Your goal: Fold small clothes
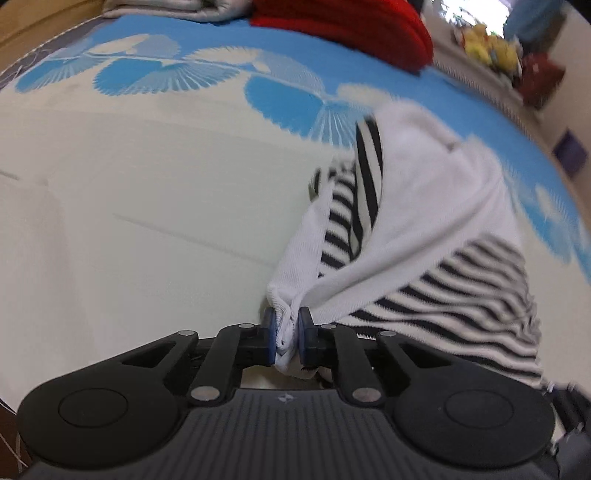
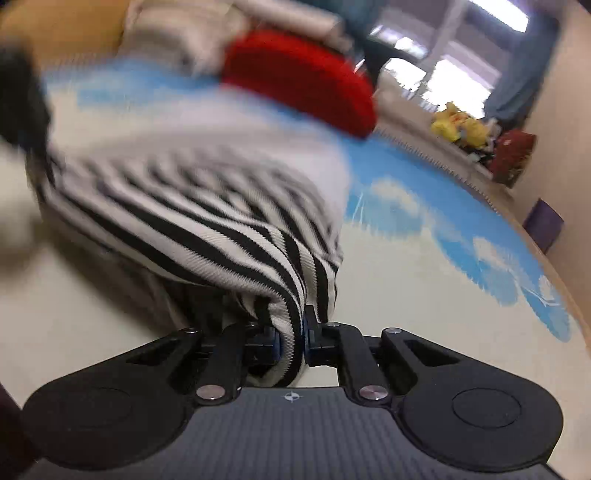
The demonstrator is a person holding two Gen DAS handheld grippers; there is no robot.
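Garment: small knit top in white with black stripes (image 1: pixel 461 291), part plain white cloth, part striped; bunched and draped, not flat; blurred in the right wrist view (image 2: pixel 207 206).
Place: lifted at 2 corners above the bed sheet, cream with blue fan-leaf print (image 1: pixel 147 206), its far folds trailing toward the blue band.
Left claw (image 1: pixel 287 334): clamped on a gathered white ribbed edge, blue pads (image 1: pixel 271 332) pressing both sides.
Right claw (image 2: pixel 293 341): clamped on a striped fold, cloth spilling up and left.
Behind: red knit cloth (image 1: pixel 354 29) on the bed's far edge; yellow soft toys (image 2: pixel 458 123) on a ledge.
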